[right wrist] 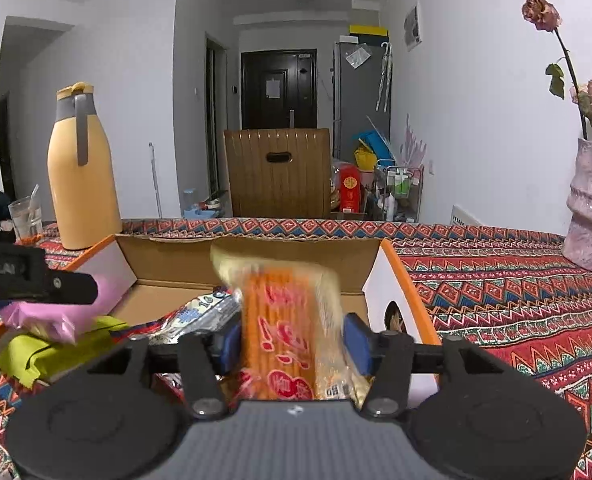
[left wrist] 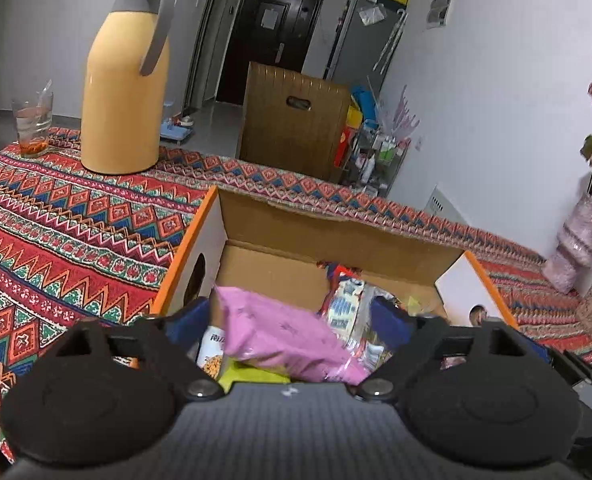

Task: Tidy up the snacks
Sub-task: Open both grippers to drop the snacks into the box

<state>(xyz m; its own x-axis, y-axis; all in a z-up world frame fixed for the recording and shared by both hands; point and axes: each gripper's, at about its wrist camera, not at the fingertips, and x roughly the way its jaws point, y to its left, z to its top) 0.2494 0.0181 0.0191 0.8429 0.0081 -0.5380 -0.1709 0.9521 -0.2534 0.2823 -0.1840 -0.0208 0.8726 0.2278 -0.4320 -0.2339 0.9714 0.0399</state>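
Step in hand: both grippers are over the open cardboard box [right wrist: 251,252], letting snack packs go into it; in my judgement this is the release stage of packing.
How to do it well: let each pack drop clear of the pads before pulling back, and back out along the line of the fingers so no pad drags a wrapper out again. The orange pack looks tall and would likely tip, so it is better laid flat than left on end.
Left gripper [left wrist: 291,320]: its jaws stand spread wide, with blue pads at either side and nothing pressed between them.
Pink snack pack [left wrist: 279,332]: lies loose between the left gripper's pads, tilted, resting on a yellow-green pack [right wrist: 51,348] in the left part of the box; the pads do not appear to press it.
Blue-and-white wrapper [left wrist: 346,308]: lies in the middle of the box, just right of the pink pack.
Right gripper [right wrist: 291,340]: partly spread, with a gap showing between the right pad and the pack.
Orange snack pack [right wrist: 283,320]: stands blurred and nearly upright between the right gripper's pads, over the right half of the box; it looks loose and not pinched.
Tablecloth [right wrist: 496,292]: patterned and bare to the right of the box.
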